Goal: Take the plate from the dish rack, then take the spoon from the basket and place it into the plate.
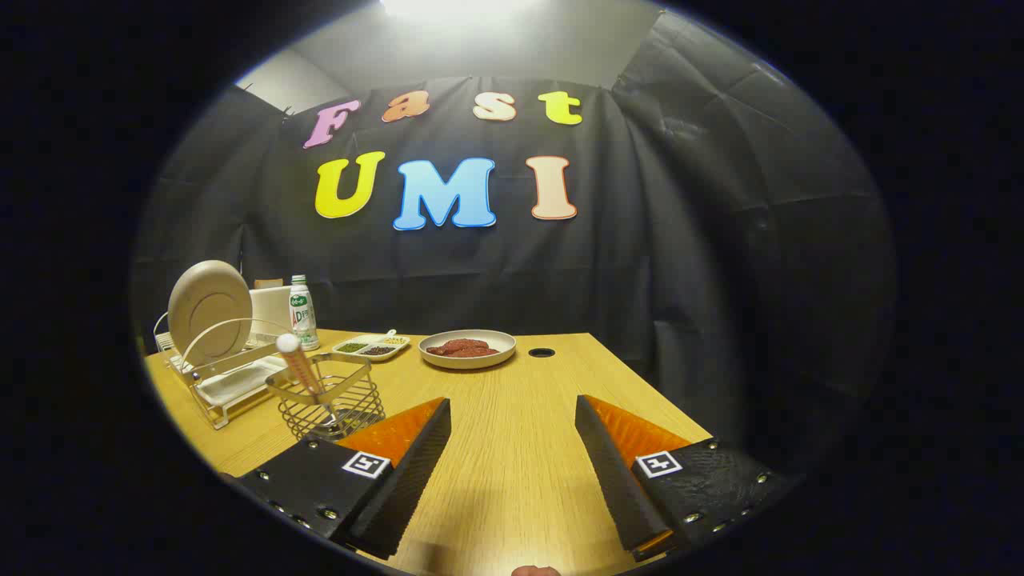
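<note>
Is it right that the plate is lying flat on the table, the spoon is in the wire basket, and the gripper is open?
Not quite. The gripper view shows the plate standing on edge in the dish rack, not flat on the table. The rest holds: the spoon stands in the wire basket, and the gripper is open, holding nothing.

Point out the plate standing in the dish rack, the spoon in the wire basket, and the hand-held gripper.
plate (210, 310), gripper view, on its round back face.
spoon (298, 362), gripper view, on its handle above the basket rim.
hand-held gripper (512, 410), gripper view, midway between its open fingertips, over bare table.
</note>
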`<move>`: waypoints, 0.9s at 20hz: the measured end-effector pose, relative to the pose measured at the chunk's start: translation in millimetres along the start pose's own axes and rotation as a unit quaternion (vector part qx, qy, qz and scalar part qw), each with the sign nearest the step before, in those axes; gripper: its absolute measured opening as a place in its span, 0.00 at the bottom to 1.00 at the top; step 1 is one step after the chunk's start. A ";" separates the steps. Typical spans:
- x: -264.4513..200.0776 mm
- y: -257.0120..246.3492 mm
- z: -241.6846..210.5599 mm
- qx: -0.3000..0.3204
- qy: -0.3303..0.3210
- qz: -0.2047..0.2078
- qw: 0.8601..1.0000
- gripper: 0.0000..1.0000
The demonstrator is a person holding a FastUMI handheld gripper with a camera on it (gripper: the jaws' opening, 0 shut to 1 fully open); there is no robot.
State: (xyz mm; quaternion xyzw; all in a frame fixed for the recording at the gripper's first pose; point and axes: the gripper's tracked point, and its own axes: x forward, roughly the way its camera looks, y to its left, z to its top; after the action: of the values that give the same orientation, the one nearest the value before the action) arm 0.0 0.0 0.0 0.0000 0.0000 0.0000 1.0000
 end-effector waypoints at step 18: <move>-41.5 71.1 280.8 0.012 -0.071 -0.011 0.997 0.96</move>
State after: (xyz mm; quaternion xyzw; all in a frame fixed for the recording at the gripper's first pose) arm -41.5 71.1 280.8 0.0121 -0.0709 -0.0108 0.9974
